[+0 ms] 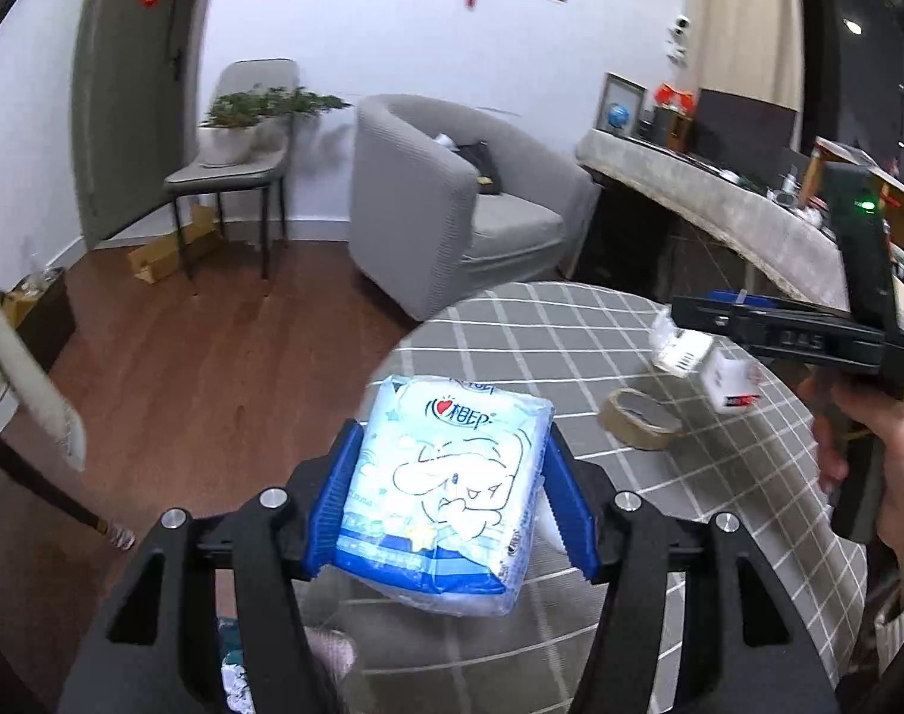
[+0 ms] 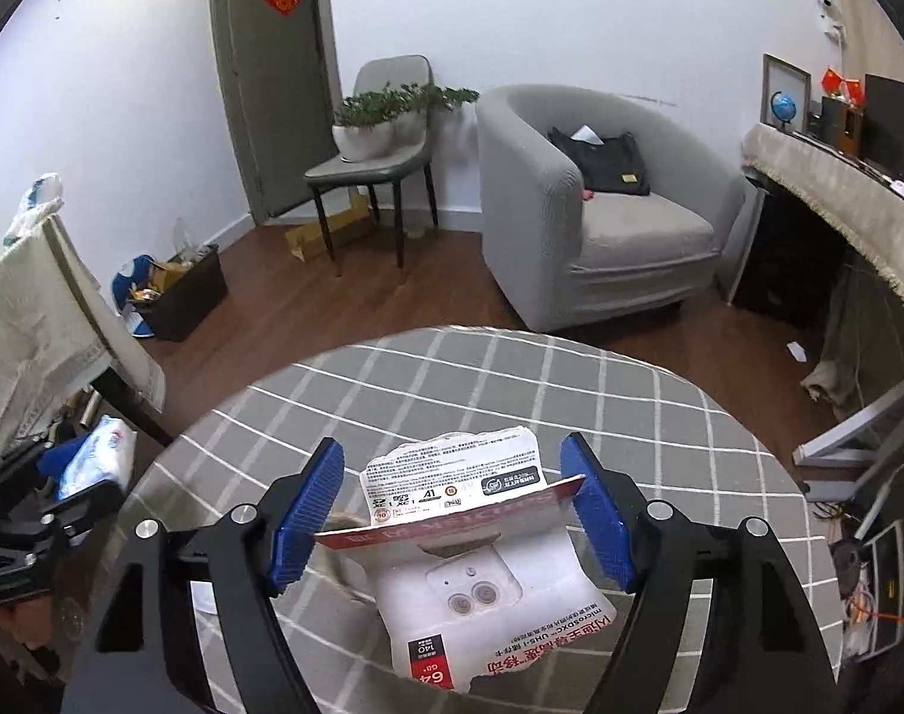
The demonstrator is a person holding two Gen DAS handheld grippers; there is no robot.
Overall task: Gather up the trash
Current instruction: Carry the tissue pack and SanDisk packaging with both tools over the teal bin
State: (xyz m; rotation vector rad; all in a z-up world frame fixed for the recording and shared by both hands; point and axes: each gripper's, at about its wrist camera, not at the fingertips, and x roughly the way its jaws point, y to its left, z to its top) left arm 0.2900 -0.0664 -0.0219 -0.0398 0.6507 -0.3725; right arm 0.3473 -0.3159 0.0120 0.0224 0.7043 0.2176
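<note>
My left gripper [image 1: 449, 503] is shut on a blue-and-white tissue pack [image 1: 446, 488] and holds it above the near-left edge of the round grey checked table [image 1: 571, 327]. My right gripper [image 2: 452, 511] is shut on a torn white-and-red memory-card package [image 2: 473, 559], pinching its bent red edge between the blue pads, above the table [image 2: 511, 381]. In the left wrist view the right gripper [image 1: 678, 312] is seen from the side with the package [image 1: 708, 366] under it. The left gripper and tissue pack [image 2: 98, 461] show at the left of the right wrist view.
A roll of brown tape [image 1: 639, 416] lies on the table. A dark bin full of trash [image 2: 181, 291] stands on the wood floor at the left wall. A grey armchair [image 2: 600, 208], a chair with a plant [image 2: 380, 143] and a cluttered counter [image 2: 838, 178] stand behind.
</note>
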